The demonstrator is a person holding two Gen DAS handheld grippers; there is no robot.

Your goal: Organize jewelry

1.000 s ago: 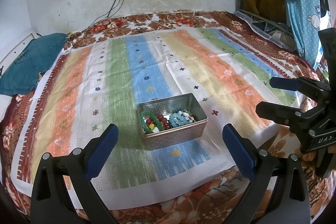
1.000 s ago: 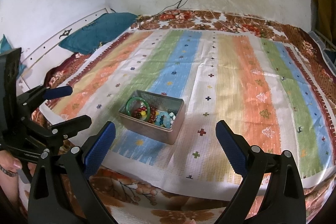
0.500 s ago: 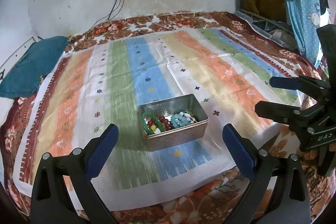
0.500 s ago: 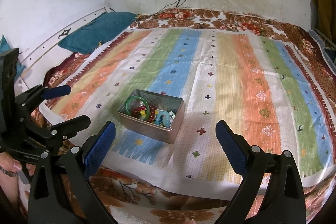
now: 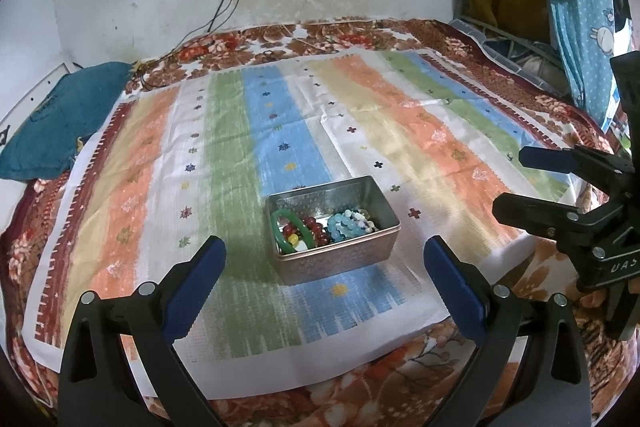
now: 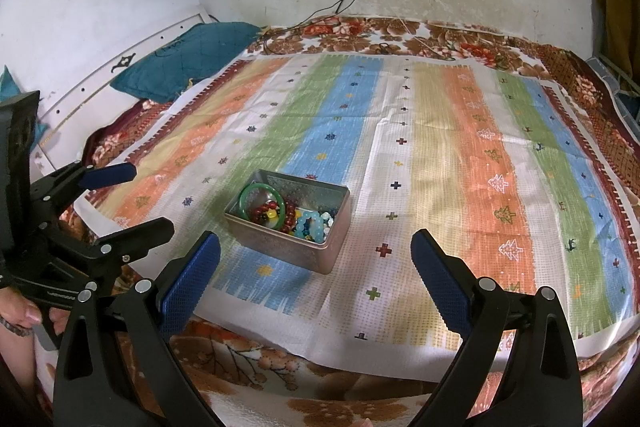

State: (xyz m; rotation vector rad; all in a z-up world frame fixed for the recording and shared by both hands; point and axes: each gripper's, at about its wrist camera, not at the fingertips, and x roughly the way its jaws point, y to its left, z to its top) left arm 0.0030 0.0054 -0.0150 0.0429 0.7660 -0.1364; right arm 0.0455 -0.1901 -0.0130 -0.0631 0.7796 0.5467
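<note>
Here the scene reads plainly from left to right: a teal pillow (image 5: 48,123) lies at the left edge of the bed, the striped cloth (image 5: 224,163) is spread across the floral blanket (image 5: 360,39), and near the cloth's front edge stands an open metal tin (image 5: 340,259) with the jewelry inside it. The left tongs (image 5: 324,283) hang wide apart and empty, just short of the tin, which sits between their blue pads (image 5: 196,287); the right tongs (image 6: 316,279) are equally wide and carry nothing, held a little to the right of the tin. No lid shows in either view. In the tin, a green bangle (image 6: 262,205) leans at the left end, a dark red bead bracelet (image 6: 290,217) and some small yellow and red beads lie in the middle, and a pale blue bead bracelet (image 6: 312,227) is bunched at the right end, all heaped and touching. As for the step in hand, I judge that the pictures do not settle it: every piece gathered in one tin, with nothing on the cloth, would suit pieces waiting to be taken out and sorted, and equally pieces that have been collected there. Whichever it is, any grasp in that tin would call for care, since the strands overlap, the beads look smooth and liable to slip, and the tin's walls leave wide tongs little room.
</note>
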